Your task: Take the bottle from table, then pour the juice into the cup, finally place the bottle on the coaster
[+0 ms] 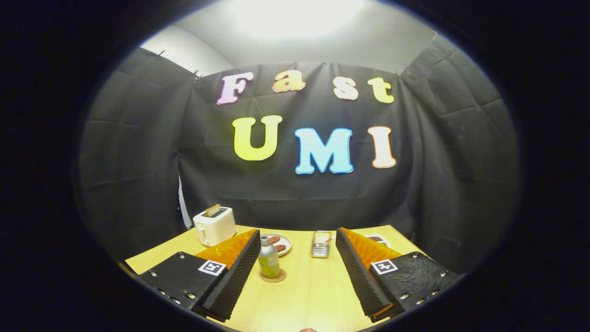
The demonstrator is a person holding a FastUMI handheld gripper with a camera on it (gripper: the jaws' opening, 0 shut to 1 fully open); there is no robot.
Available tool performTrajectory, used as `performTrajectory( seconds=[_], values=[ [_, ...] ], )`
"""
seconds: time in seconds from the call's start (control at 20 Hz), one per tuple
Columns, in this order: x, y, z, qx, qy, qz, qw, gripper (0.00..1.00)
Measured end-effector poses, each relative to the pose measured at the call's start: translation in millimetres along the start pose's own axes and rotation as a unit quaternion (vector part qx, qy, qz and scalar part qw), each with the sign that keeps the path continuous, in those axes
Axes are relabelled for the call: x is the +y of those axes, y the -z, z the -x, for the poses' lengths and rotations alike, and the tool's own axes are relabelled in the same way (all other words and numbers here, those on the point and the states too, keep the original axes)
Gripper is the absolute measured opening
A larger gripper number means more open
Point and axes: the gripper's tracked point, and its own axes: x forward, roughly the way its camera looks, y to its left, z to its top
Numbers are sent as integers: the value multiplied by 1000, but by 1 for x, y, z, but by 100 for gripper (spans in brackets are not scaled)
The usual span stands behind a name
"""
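I see harsh overhead light blown out on the ceiling, tabletop evenly lit, booth walls dim, strong fisheye bending at edges, focus sharp.

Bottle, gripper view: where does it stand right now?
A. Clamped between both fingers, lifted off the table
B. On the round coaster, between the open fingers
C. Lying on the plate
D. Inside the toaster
B: the bottle stands upright on the coaster on the table, and the hand-held gripper is open, its fingers clear of the bottle.
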Motion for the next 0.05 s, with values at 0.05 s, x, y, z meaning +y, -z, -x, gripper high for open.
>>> performTrajectory(
  seconds=[0.05],
  values=[
    [-4,-9,6,-13,13,3,1000,99]
  ],
)
